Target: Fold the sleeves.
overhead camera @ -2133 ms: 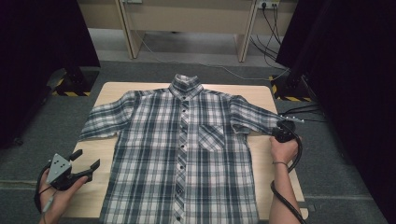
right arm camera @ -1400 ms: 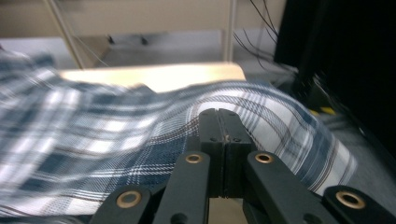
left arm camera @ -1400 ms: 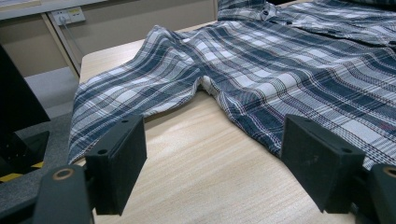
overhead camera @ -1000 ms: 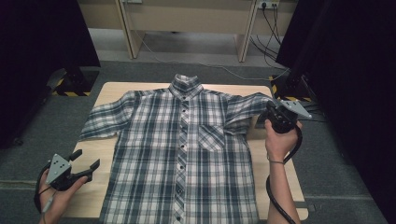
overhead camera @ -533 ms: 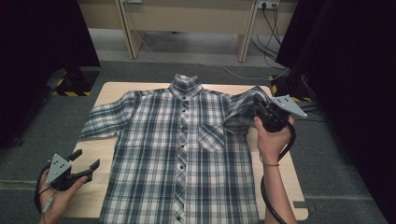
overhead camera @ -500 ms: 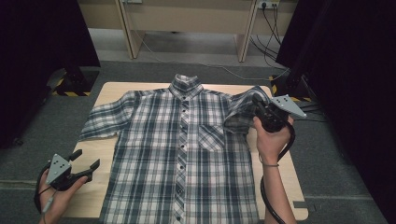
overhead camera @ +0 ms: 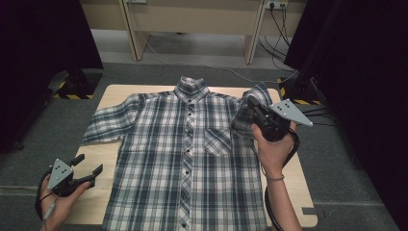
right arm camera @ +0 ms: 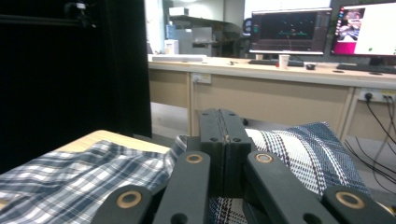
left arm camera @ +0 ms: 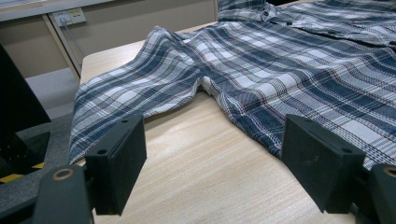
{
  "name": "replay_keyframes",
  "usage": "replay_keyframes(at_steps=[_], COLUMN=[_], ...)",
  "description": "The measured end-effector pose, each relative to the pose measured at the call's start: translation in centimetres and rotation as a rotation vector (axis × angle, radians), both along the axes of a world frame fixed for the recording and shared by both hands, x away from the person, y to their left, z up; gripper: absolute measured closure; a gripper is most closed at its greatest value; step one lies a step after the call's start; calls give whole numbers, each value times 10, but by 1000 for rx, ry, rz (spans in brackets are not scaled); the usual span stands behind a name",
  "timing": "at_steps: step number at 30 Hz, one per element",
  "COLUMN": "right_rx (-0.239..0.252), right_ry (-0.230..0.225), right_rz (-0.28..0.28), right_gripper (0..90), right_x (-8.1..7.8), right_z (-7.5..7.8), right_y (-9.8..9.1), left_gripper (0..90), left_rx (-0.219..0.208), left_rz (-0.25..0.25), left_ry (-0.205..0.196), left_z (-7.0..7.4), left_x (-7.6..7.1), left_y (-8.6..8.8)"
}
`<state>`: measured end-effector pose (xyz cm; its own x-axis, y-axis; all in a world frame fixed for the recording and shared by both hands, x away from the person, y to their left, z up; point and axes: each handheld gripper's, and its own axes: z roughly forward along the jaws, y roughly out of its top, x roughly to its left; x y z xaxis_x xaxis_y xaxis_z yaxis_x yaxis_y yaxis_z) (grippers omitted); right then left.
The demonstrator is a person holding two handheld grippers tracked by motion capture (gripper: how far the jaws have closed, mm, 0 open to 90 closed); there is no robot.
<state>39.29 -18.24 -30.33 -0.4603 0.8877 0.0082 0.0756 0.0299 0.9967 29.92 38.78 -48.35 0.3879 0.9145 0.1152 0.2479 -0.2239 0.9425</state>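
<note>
A blue and white plaid short-sleeved shirt (overhead camera: pixel 192 159) lies buttoned, front up, on the wooden table (overhead camera: pixel 103 156). My right gripper (overhead camera: pixel 251 105) is shut on the shirt's right-hand sleeve (overhead camera: pixel 242 122), holding it lifted and folded inward above the chest pocket. In the right gripper view the jaws (right arm camera: pixel 224 119) are pressed together with plaid sleeve cloth (right arm camera: pixel 303 149) bunched behind and under them. My left gripper (overhead camera: pixel 87 172) hovers open by the table's near left corner, with nothing between its fingers. In the left gripper view (left arm camera: pixel 212 140) it faces bare wood (left arm camera: pixel 201 172), the left sleeve and the shirt's side (left arm camera: pixel 280 60).
Black curtains hang on both sides. A long desk (right arm camera: pixel 280 74) with monitors (right arm camera: pixel 289 28) stands beyond the table, with cables (overhead camera: pixel 279 19) on the floor. Yellow-black striped stand bases (overhead camera: pixel 72 91) sit at the far corners. Bare wood shows at the table's near left and right edges.
My right gripper has risen and moved left toward the shirt's middle, carrying the right-hand sleeve off the table and folding it inward. The left gripper has stayed put.
</note>
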Motion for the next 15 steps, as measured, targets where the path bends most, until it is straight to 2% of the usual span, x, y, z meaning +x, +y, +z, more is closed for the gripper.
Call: replay_keyframes(at_steps=[6,10,15], right_rx=[-17,-18,-44], right_ry=[-17,-11,2], right_rz=[41,58,89], right_gripper=[900,900,900], right_x=[-10,-15,-22], right_z=[5,2,-2], right_y=[6,7,7], left_gripper=[216,217,216], left_rx=[1,1,1], left_rz=[0,0,1], left_ry=[0,-1,-2], left_z=[0,0,0], left_x=[0,0,0], left_y=[0,0,0])
